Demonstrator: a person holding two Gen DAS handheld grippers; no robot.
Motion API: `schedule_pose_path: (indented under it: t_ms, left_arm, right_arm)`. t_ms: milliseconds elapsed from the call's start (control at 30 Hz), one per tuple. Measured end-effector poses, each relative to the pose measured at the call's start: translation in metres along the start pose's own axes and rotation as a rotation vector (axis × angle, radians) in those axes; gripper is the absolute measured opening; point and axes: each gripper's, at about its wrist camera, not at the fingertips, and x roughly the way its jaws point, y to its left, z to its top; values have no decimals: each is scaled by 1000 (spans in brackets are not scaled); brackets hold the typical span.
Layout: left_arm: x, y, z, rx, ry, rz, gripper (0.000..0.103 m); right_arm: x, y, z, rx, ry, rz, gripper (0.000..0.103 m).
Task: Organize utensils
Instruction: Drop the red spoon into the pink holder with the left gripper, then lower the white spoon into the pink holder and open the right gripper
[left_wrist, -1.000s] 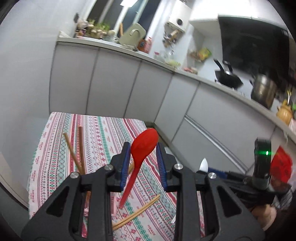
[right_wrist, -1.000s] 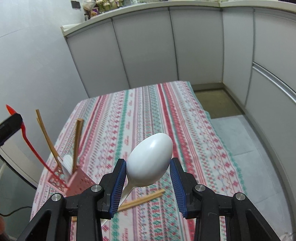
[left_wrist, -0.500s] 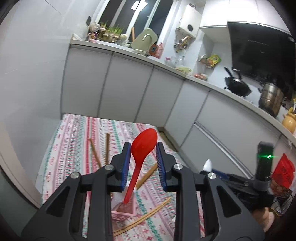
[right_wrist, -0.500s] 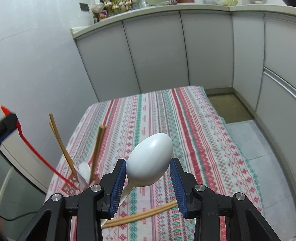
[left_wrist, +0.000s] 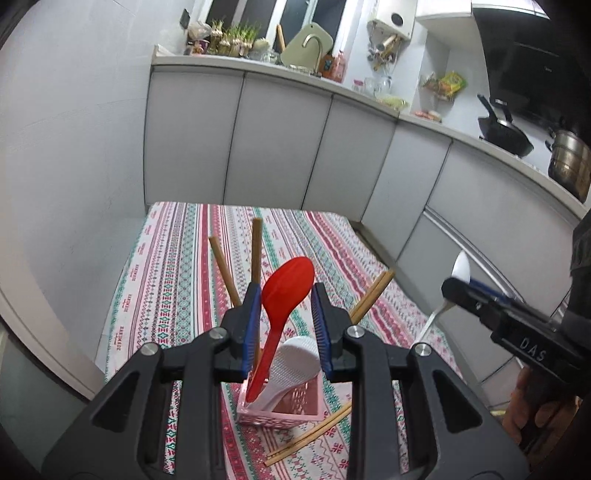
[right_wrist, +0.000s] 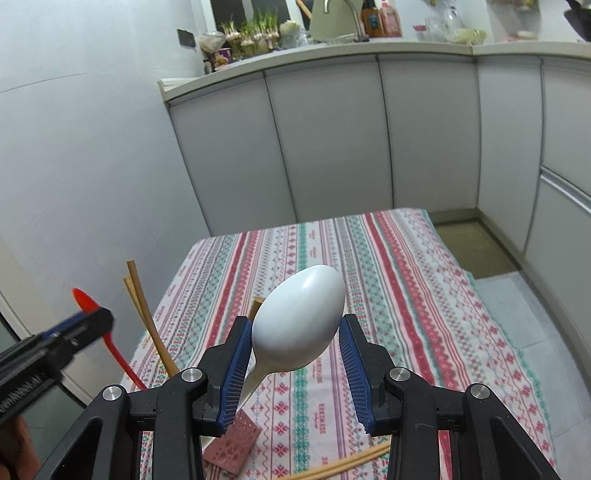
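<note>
While jaws clamp each, red spoon (left_wrist: 286, 295) over pink basket (left_wrist: 291, 410), white spoon (right_wrist: 299, 325) aloft.

Utensil basket (left_wrist: 280, 408) on tabletop (left_wrist: 177, 280), near edge; chopsticks (left_wrist: 255, 251) and rice paddle (left_wrist: 291, 363) inside; chopstick pair (left_wrist: 310, 435) lying just before it.

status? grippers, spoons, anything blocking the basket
Left gripper shut on red spoon, handle tip in pink basket. Right gripper shut on white spoon, beside the basket. Basket crowded: white rice paddle, chopsticks.
</note>
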Motion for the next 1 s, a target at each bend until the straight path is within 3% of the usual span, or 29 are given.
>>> schedule_pose_path:
  t_ms: [133, 267, 400, 767, 1000]
  left_arm:
    - [2, 1, 0, 1, 31, 9, 33]
    - [-11, 4, 2, -12, 15, 1, 50]
    - [-17, 13, 2, -27, 33, 45, 54]
    - [-8, 48, -17, -95, 233, 187, 60]
    - [-2, 59, -29, -105, 310, 203, 60]
  right_arm:
    - [7, 8, -1, -20, -15, -13, 43]
    - [13, 17, -1, -44, -32, -29, 43]
    - [20, 29, -4, -96, -51, -49, 43]
    - [44, 70, -21, -267, -82, -118, 43]
    - [52, 86, -33, -337, -80, -122, 44]
